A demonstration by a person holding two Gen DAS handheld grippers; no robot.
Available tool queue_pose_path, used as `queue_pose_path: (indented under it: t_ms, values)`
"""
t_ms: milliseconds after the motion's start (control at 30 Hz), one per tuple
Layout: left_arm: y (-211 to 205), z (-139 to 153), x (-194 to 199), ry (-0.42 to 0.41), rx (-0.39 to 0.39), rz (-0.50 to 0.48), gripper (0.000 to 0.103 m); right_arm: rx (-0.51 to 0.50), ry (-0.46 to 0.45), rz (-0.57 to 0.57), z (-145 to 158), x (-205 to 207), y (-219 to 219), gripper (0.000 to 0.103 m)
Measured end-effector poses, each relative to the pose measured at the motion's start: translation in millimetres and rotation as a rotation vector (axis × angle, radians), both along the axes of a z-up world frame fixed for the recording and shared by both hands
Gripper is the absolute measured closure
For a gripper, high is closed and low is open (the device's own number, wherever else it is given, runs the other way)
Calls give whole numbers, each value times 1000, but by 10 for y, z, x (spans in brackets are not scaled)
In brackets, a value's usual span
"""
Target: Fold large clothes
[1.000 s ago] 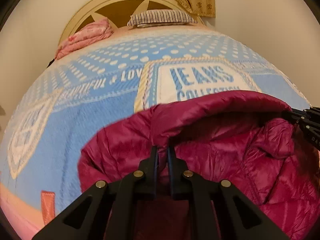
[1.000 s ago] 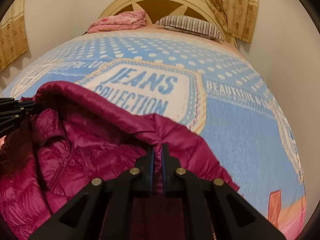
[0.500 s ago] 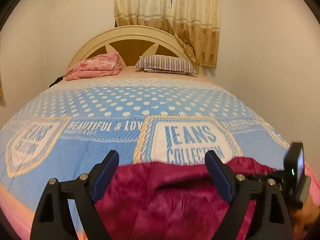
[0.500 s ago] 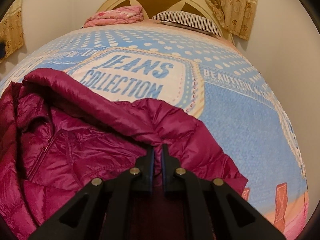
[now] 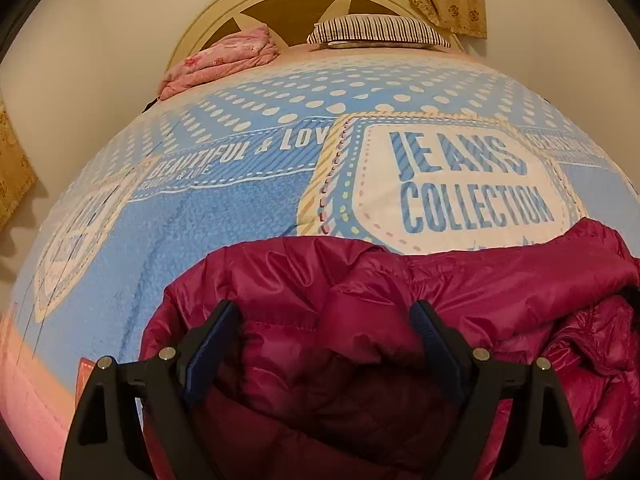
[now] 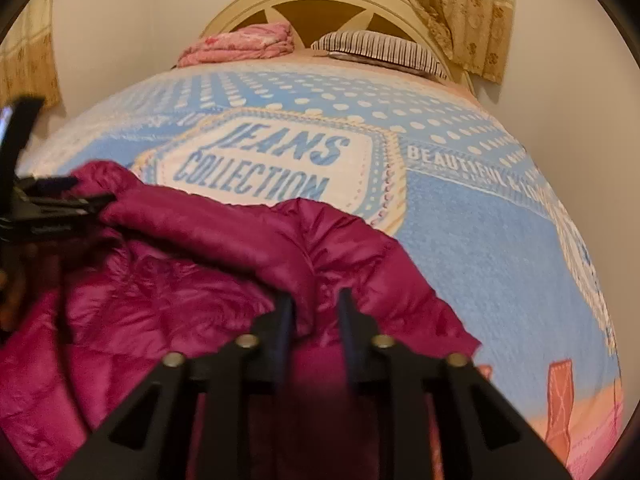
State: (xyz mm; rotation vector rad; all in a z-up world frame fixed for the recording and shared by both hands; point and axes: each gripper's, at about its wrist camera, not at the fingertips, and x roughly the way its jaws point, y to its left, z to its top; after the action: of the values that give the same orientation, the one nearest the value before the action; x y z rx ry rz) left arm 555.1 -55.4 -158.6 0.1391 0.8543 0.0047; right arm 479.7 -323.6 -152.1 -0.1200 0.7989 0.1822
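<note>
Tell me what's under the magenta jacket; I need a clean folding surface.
The blue printed blanket shows around the magenta jacket; whatever lies directly beneath is covered.

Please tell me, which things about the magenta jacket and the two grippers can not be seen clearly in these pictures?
- Lower part of the jacket: in both wrist views the bottom edge and the gripper bodies cut it off.
- Left gripper: its fingers stand wide open; any contact with the fabric below is in shadow.
- Right gripper: motion blur hides whether fabric is pinched between the fingers.
- Zipper and sleeves: lost in folds.
</note>
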Motion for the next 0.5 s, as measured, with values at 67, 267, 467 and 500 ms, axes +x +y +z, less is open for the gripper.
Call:
queue_pose_path:
  t_ms: [67,267,467,500]
  values:
    - [1,3,-9,1,3,-2,15,29,-17,-19,111,-89,-61,61]
    - [-28,-13,-15,4,1,-11,15,143,-65,-145,377,-26,-111,54]
    - [-2,349,-99,-87,-117,3,15,221,3,-97,290,533,277,55]
    - [-10,428,-110,-107,-153,-10,15,209,15,-86,257,582,346,55]
